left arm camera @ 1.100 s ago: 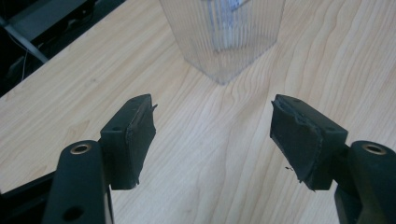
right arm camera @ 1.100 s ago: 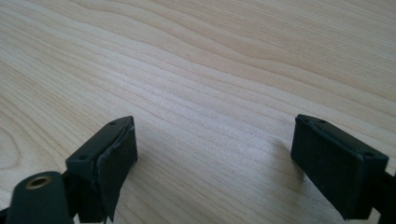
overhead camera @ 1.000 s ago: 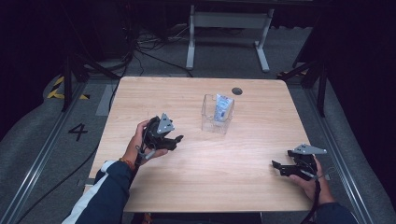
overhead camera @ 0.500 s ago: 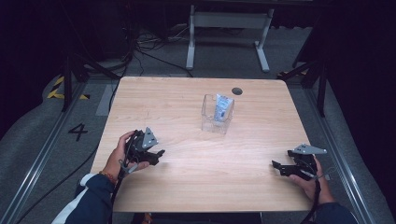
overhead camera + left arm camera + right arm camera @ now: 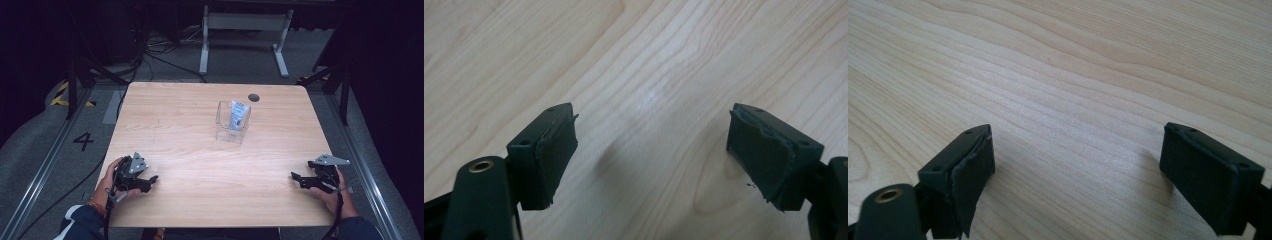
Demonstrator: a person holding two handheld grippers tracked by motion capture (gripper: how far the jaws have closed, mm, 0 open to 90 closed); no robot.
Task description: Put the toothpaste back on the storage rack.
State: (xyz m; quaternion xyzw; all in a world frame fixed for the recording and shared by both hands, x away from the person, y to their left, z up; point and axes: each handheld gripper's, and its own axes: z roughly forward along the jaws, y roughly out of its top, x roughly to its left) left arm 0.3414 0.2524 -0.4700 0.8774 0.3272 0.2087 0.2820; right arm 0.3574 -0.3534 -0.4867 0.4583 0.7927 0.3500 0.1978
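Note:
A clear plastic box [image 5: 232, 122] stands near the middle of the wooden table [image 5: 190, 125], with a small blue and white pack [image 5: 238, 115] upright inside it. My left gripper [image 5: 150, 181] rests low at the table's front left, held by a hand, far from the box. In the left gripper view that gripper [image 5: 651, 152] is open over bare wood. My right gripper [image 5: 296, 178] sits at the front right, also held by a hand. The right gripper view has this gripper [image 5: 1075, 170] open with nothing between its pads.
A round dark hole [image 5: 253, 97] marks the table's back edge. Behind the table stand a white metal frame [image 5: 245, 30] and loose cables [image 5: 150, 55] on the grey floor. A painted number 4 [image 5: 83, 140] is on the floor at left.
My left gripper has drawn back from the table's middle left toward the front left corner. The right gripper has stayed in place.

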